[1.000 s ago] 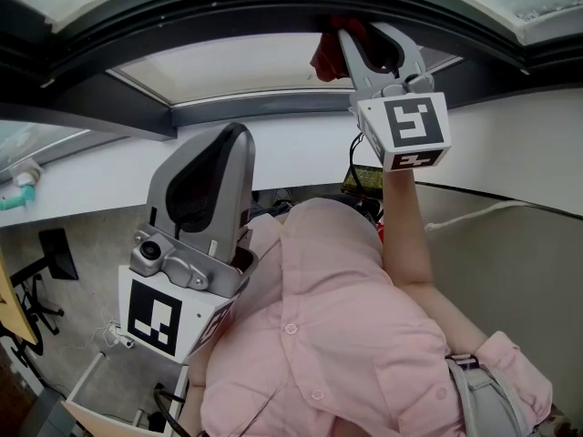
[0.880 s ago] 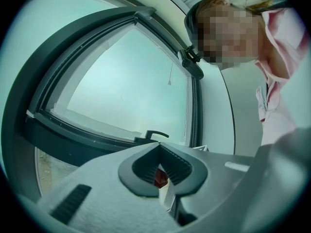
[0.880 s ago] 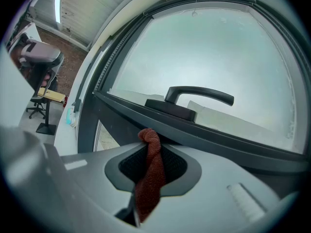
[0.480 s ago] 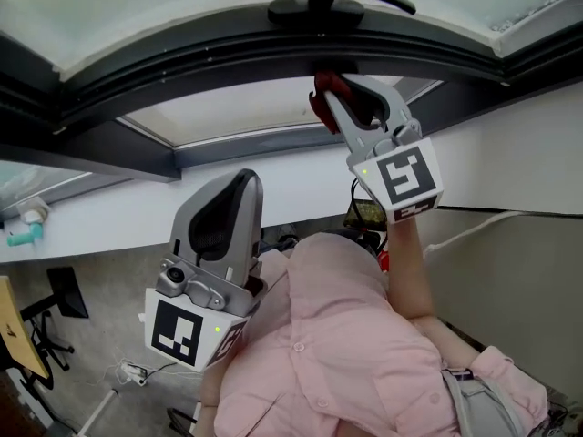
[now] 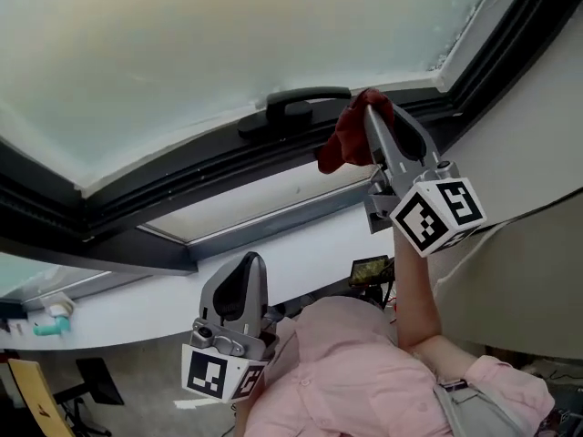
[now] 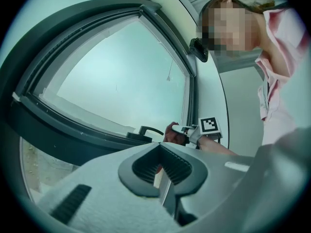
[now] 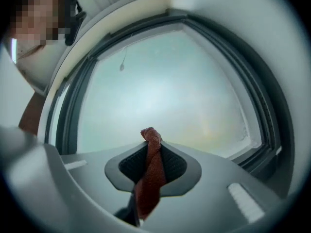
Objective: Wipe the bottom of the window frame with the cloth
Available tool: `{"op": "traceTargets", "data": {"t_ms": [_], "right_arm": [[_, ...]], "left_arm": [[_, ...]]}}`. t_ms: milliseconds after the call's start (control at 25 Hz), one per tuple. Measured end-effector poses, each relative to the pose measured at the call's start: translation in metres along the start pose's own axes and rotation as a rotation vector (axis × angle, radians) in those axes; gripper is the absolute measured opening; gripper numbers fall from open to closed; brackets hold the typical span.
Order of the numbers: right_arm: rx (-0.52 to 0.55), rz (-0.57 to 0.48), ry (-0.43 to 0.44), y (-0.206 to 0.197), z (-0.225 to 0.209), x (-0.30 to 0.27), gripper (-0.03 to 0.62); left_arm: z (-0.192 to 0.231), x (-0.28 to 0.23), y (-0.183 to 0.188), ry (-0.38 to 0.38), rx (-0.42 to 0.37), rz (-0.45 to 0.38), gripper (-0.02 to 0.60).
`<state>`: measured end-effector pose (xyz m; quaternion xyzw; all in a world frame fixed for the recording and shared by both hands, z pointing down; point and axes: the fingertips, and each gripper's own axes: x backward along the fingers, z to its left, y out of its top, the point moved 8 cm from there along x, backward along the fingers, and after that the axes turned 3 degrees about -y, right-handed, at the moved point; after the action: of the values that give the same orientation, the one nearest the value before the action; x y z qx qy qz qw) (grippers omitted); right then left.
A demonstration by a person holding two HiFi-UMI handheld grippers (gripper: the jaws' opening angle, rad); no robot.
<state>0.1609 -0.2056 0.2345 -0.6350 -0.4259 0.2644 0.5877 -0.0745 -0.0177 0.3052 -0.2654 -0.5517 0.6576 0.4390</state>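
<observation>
Right hand-held gripper (image 5: pixel 372 116) clamps red cloth (image 5: pixel 346 148); beside window handle (image 5: pixel 296 109).

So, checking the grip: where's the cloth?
Head view, right of centre: the cloth is pinched in the right claw, beside the black window handle.

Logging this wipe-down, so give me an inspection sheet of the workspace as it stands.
Surface: dark bottom window frame, running to the right corner.
Job's things: red cloth at the frame, beside the window handle; contact unclear.
Clutter: teal fitting on the white ledge.
Tongs: right tongs shut on the cloth; left tongs shut, empty, held low.
Cables: dark leads by a small device under the right arm.
Surroundings: frosted pane, white wall.
</observation>
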Motion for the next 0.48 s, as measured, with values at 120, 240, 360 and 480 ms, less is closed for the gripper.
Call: {"op": "traceTargets", "data": {"t_ms": [120, 240, 360, 480], "right_arm": [[-0.040, -0.208, -0.051, 0.015, -0.003, -0.001, 0.060], [0.146, -0.123, -0.102, -0.005, 0.001, -0.010, 0.055], [0.224, 0.023, -0.116, -0.039, 0.006, -0.022, 0.057], [0.320, 0.153, -0.081, -0.055, 0.012, -0.028, 0.057]], "left_arm": [[0.000, 0.002, 0.003, 0.007, -0.003, -0.002, 0.000], [0.002, 0.003, 0.005, 0.011, -0.007, -0.006, 0.000], [0.001, 0.004, 0.004, 0.005, -0.003, -0.004, 0.000], [0.000, 0.005, 0.003, 0.004, 0.002, 0.000, 0.000]]}}
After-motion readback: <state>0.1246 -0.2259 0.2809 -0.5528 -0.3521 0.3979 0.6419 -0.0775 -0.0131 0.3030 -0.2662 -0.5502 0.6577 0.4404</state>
